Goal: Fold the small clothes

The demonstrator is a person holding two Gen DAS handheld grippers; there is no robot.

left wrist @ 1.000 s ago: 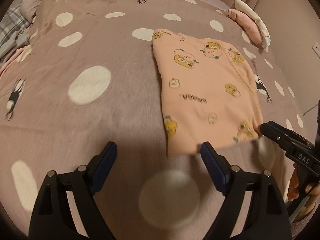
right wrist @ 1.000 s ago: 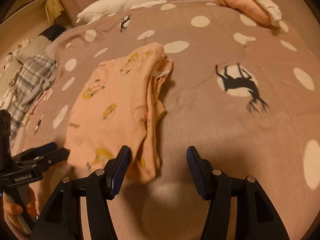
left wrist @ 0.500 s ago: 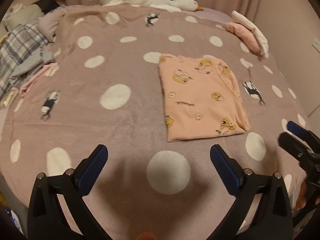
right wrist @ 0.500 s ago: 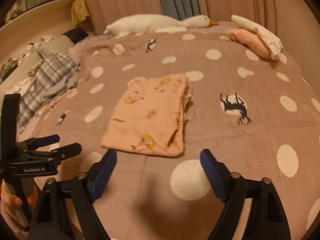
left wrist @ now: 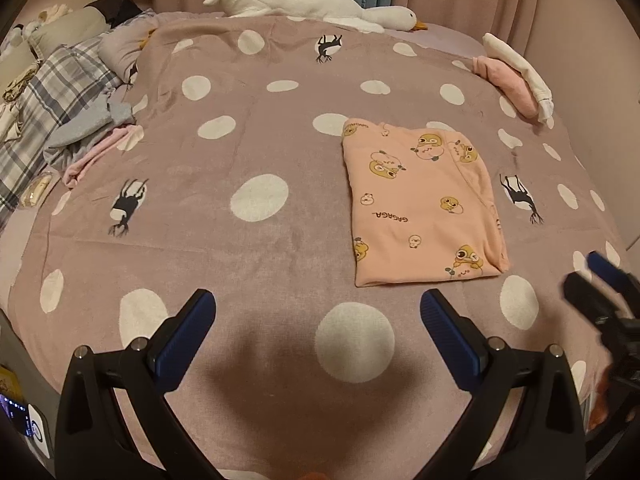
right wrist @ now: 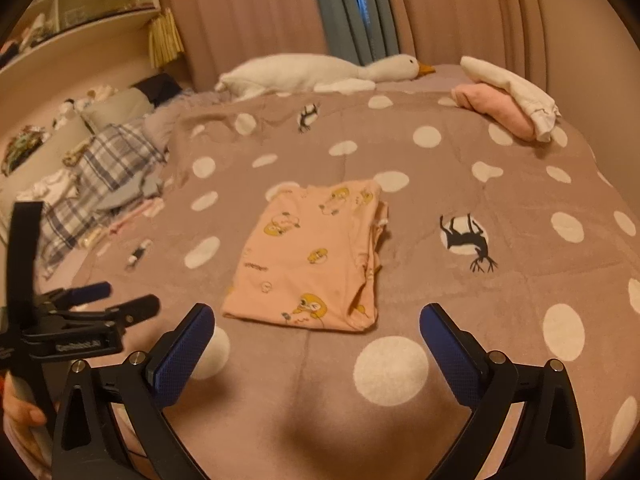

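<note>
We hold the left gripper (left wrist: 318, 312) and the right gripper (right wrist: 317, 326) with jaws spread wide and empty, both above the near edge of the dotted bedspread (left wrist: 256, 200). The folded peach garment (left wrist: 420, 204) lies flat on the bedspread beyond the fingertips, clear of both grippers. A plush goose (right wrist: 320, 72) lies along the far edge.

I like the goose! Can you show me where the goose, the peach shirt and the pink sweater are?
goose (right wrist: 304, 70), right wrist view, on its white body.
peach shirt (left wrist: 420, 208), left wrist view, on the middle of the folded front.
pink sweater (right wrist: 496, 110), right wrist view, on its folded side.
</note>
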